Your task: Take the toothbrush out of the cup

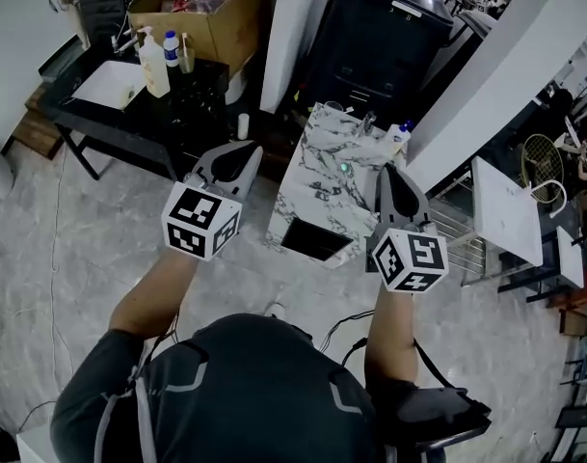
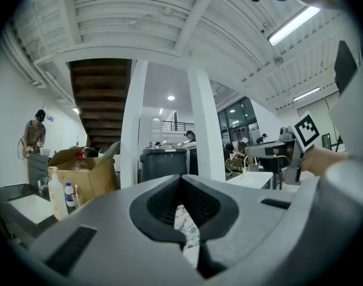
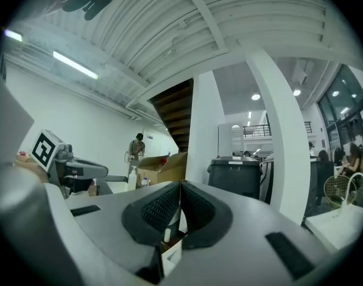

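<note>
A marble-patterned stand [image 1: 312,181] is ahead of me in the head view, with several small items on its top. Among them are a clear cup [image 1: 333,108] and a blue-capped bottle [image 1: 402,131]; they are too small to make out a toothbrush. My left gripper [image 1: 249,150] is held level to the left of the stand and short of it, jaws shut and empty. My right gripper [image 1: 388,171] hovers at the stand's near right corner, also shut and empty. Through the left gripper's [image 2: 180,180] jaws a strip of the marble top [image 2: 187,225] shows. The right gripper [image 3: 180,185] holds nothing.
A black table [image 1: 120,114] with white bottles [image 1: 156,61] and a cardboard box [image 1: 211,13] stands at the back left. A dark bin [image 1: 389,37] and a white pillar [image 1: 293,27] rise behind the stand. A white table [image 1: 505,210] is at the right. A person [image 2: 33,136] stands far off.
</note>
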{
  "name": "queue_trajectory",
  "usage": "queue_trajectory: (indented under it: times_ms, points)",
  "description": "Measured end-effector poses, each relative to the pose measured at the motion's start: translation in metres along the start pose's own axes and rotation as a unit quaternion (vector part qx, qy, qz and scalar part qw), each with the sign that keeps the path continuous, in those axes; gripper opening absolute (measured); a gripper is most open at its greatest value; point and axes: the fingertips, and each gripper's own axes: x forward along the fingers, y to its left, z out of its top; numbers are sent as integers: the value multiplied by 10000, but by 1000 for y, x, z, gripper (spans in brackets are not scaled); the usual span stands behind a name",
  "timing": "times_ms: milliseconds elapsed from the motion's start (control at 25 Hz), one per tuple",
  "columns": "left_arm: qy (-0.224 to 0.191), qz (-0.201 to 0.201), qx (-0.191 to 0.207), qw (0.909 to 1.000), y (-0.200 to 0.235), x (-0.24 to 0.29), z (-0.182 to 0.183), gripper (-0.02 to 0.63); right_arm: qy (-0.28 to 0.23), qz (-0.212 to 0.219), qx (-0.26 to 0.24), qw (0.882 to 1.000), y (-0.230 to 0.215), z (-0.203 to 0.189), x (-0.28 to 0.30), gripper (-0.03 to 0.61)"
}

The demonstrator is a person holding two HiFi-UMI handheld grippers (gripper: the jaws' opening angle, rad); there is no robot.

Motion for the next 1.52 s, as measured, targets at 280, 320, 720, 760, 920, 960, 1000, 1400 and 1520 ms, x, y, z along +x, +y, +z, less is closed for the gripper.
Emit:
queue_trajectory:
  times_ms: [280,320,720,760,920,960,1000,1400,1520]
  points:
    - [74,-108,72,9999,-20,95,-7,9,-43,92,-30,9999,-73,-20,29,29]
    - [90,-124,84,9998,-23,106,-10,9,-23,87,-30,10000,-81,-25,32,29]
    - [169,-371,142,9991,-10,170,-21,9,123,-82,86,9999,-120,-46,75,29]
    - [166,-412,119,9989,-4,176,-22,9,142,-110,76,9998,-121,-47,82,29]
    - [116,-650,-4,9978,23,206,-27,9,204,-306,18,9993,-120,-48,111,29]
    - [93,-724,-7,9973,32,212,-28,9,220,-379,9,9990,-120,-50,119,29]
    - [62,-787,24,9969,41,219,-28,9,236,-455,11,9987,-119,-51,128,29]
    - [-139,-1319,232,9909,113,274,-34,9,454,-996,-33,9940,-112,-61,204,31]
    - [-132,-1425,101,9897,132,286,-38,9,446,-1222,29,9915,-113,-63,219,31]
